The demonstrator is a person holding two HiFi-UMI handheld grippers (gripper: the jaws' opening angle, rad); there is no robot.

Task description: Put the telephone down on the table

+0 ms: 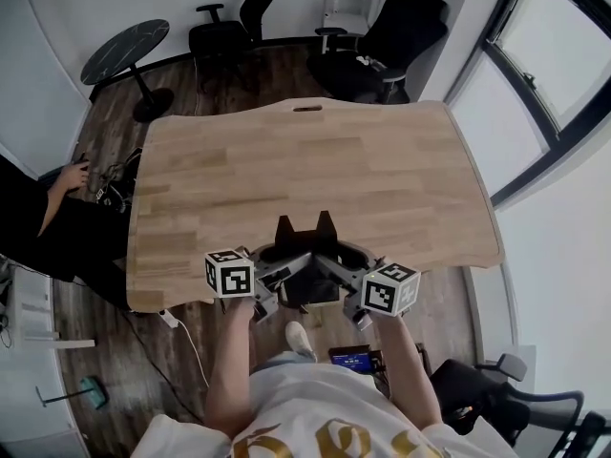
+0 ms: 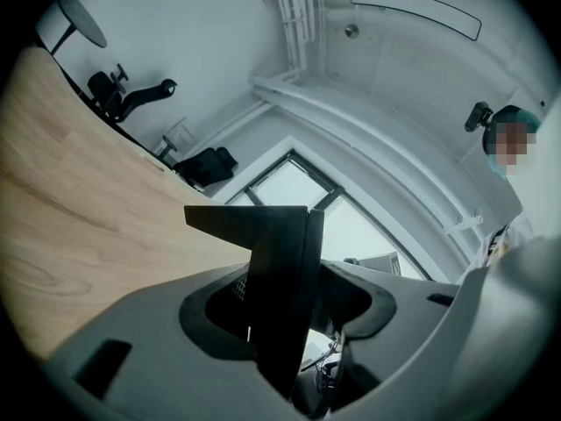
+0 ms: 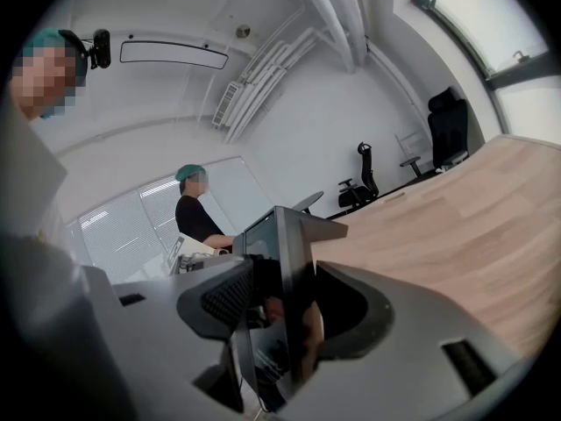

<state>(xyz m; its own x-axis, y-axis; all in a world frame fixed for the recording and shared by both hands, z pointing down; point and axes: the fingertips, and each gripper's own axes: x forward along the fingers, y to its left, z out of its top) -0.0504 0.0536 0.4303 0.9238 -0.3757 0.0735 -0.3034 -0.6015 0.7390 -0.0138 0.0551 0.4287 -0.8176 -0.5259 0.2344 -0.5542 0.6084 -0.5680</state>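
The telephone [image 1: 306, 233] is a black, flat-panelled unit with two peaks on top, held over the near edge of the wooden table [image 1: 315, 160]. My left gripper [image 1: 284, 269] grips its left side and my right gripper [image 1: 331, 269] its right side, both pointing inward towards each other. In the left gripper view the black panel [image 2: 282, 296] stands edge-on between the jaws, against the ribbed pad [image 2: 237, 289]. In the right gripper view the glossy panel [image 3: 282, 305] is likewise clamped between the jaws, with the table [image 3: 456, 235] beyond it. The telephone's underside is hidden.
Black office chairs [image 1: 387, 41] and a small round black table [image 1: 124, 51] stand beyond the far edge. A seated person [image 1: 52, 208] is at the left, also in the right gripper view [image 3: 195, 209]. A cable and power strip [image 1: 169, 319] lie on the floor by the near-left corner.
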